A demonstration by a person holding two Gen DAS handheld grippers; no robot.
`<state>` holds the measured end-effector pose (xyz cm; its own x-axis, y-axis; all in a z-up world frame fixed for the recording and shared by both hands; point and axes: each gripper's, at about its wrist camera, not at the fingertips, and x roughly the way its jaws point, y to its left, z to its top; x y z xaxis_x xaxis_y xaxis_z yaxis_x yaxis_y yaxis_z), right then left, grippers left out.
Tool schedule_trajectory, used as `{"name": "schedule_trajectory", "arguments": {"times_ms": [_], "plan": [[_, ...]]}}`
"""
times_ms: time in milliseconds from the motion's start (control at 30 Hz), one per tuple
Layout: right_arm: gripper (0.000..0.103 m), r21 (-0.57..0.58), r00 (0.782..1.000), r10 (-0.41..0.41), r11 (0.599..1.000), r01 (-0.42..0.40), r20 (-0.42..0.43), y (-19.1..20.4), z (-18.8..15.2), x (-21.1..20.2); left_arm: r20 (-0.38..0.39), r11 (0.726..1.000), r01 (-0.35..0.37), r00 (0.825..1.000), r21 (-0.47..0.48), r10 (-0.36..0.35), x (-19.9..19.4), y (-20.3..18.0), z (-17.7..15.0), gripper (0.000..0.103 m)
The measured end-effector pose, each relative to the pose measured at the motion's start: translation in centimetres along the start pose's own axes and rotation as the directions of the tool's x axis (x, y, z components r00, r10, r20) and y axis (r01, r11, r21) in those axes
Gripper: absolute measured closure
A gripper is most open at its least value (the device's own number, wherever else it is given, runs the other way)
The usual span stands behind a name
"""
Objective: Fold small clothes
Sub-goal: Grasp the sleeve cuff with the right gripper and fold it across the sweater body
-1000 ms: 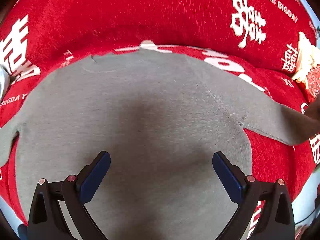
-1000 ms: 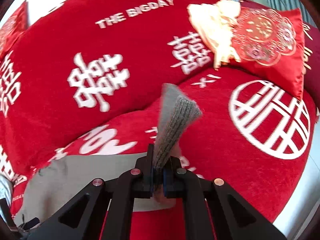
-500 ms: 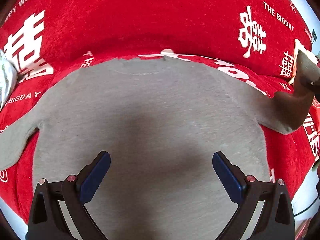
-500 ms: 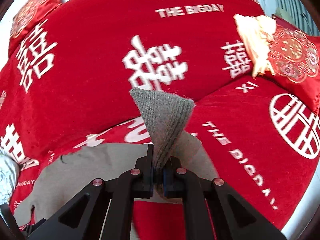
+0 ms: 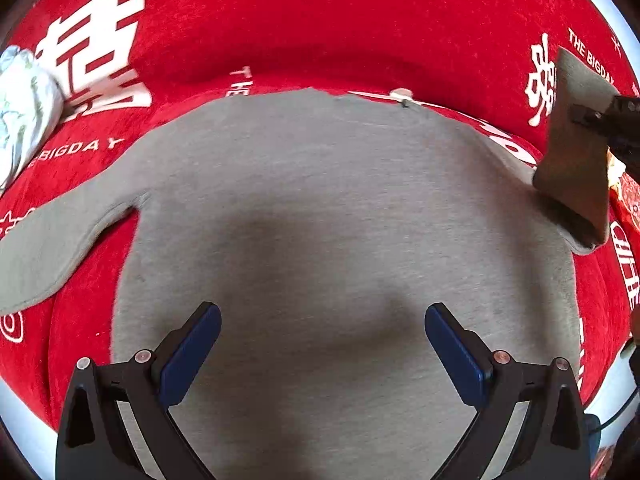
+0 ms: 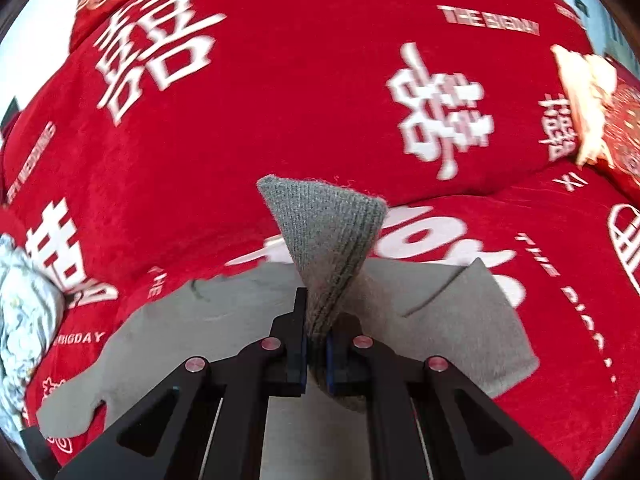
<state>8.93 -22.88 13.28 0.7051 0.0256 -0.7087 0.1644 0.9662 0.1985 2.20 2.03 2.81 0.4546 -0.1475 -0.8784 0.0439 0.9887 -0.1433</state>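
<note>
A small grey sweater (image 5: 320, 208) lies flat on a red sofa cover, neckline toward the backrest. My left gripper (image 5: 322, 344) hovers open over its lower body, blue pads wide apart, nothing between them. The sweater's left sleeve (image 5: 52, 240) lies spread out to the side. My right gripper (image 6: 316, 344) is shut on the ribbed cuff (image 6: 328, 236) of the right sleeve, which stands lifted and folded over the sweater's shoulder. In the left wrist view that raised sleeve (image 5: 576, 152) and the right gripper's tip show at the far right edge.
The red sofa cover (image 6: 280, 100) carries white characters and lettering. A pale patterned bundle of cloth (image 5: 24, 112) lies at the left by the backrest. A red embroidered cushion with a cream fringe (image 6: 600, 92) sits at the right. The seat's front edge runs just below the sweater's hem.
My right gripper has carried the sleeve cuff leftward over the sweater, lifting the sleeve off the seat. The left gripper has slid left over the sweater, still open.
</note>
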Motion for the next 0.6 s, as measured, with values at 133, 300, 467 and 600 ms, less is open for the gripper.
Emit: {"name": "schedule_trajectory", "arguments": {"times_ms": [133,300,467,600], "plan": [[0.096,-0.05,0.999,0.03,0.998,-0.03,-0.017,3.9,-0.9,1.0,0.0,1.0,0.0,1.0,-0.021,0.0,-0.2,1.5,-0.3,0.001],[0.096,-0.123,0.996,0.069,0.99,-0.075,-0.052,8.6,-2.7,2.3,0.005,0.998,0.012,1.0,-0.063,-0.011,-0.8,3.4,-0.6,0.001],[0.096,-0.18,0.99,0.106,0.976,-0.12,-0.088,12.5,-4.6,3.5,0.023,0.995,0.007,1.0,-0.096,-0.005,-1.6,5.0,-0.7,0.001],[0.096,-0.221,0.985,0.128,0.964,-0.151,-0.115,15.2,-5.5,4.0,0.023,0.991,0.006,1.0,-0.133,-0.003,-1.7,6.4,-1.0,0.001]]}}
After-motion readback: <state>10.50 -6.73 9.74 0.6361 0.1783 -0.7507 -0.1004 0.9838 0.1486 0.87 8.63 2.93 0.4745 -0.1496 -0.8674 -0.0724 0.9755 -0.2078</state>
